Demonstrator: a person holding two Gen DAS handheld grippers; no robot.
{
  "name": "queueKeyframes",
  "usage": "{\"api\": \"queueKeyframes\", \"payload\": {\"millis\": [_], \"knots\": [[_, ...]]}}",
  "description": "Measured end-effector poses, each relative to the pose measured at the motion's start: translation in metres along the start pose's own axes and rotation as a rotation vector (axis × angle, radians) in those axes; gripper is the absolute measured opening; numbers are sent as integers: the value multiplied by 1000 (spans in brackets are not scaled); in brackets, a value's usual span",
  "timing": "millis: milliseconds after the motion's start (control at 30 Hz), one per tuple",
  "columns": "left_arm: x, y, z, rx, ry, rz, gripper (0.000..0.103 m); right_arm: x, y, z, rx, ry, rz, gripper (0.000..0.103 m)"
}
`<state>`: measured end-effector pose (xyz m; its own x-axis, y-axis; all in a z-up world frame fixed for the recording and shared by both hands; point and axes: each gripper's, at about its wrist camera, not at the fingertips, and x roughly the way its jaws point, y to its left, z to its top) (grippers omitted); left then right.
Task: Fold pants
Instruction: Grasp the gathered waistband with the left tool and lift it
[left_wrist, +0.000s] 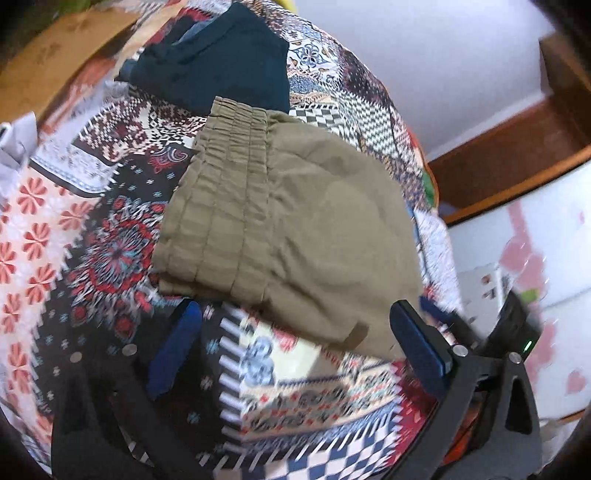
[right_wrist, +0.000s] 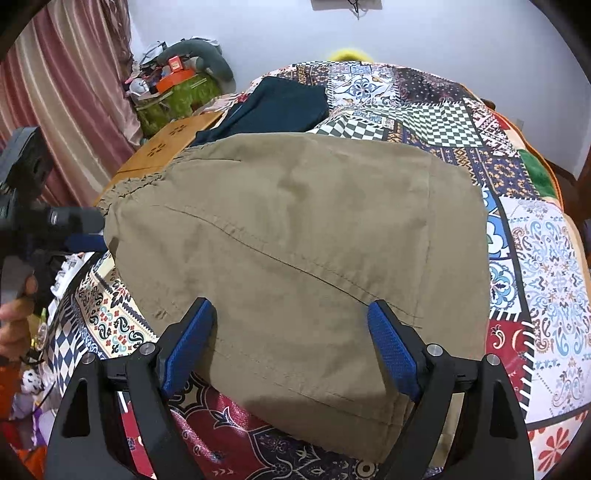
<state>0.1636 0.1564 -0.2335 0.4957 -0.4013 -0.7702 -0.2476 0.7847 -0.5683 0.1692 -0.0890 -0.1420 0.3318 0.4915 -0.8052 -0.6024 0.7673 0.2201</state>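
Observation:
Khaki pants (left_wrist: 314, 221) lie folded into a compact stack on the patchwork bedspread (left_wrist: 92, 240), their gathered elastic waistband (left_wrist: 229, 173) on the left side. My left gripper (left_wrist: 295, 306) is open, blue pads spread wide at the stack's near edge and not pressing on the cloth. In the right wrist view the pants (right_wrist: 295, 221) fill the middle. My right gripper (right_wrist: 290, 302) hovers open over their near part, a seam running between its fingers. The left gripper (right_wrist: 77, 236) shows at the pants' left edge, held by a person's hand (right_wrist: 14, 317).
A dark teal garment (right_wrist: 284, 103) lies folded behind the pants, beside a wooden board (right_wrist: 166, 144). A green box piled with clutter (right_wrist: 173, 96) and a striped curtain (right_wrist: 66, 74) stand at the far left. The bedspread's edge (left_wrist: 439, 236) drops off to the right.

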Motion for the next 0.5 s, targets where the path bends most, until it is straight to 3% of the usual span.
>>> {"api": "queueKeyframes", "payload": {"millis": [100,200,267,300,433,500], "knots": [[6,3,12,-24,-11,-11,102,1,-2,-2,15,-3,19,85],[11,1,20,-23,-38,26,98,1,-2,-3,24,-4,26,86],[14,-3,23,2,-63,121,71,1,-1,-3,28,-6,25,86],[15,-4,23,17,-77,168,64,1,-1,-3,31,-6,26,86],[3,0,18,35,-135,171,44,-2,-3,-2,55,-5,28,86],[-6,3,16,42,-160,176,42,-5,-7,-2,83,-4,41,85]]}}
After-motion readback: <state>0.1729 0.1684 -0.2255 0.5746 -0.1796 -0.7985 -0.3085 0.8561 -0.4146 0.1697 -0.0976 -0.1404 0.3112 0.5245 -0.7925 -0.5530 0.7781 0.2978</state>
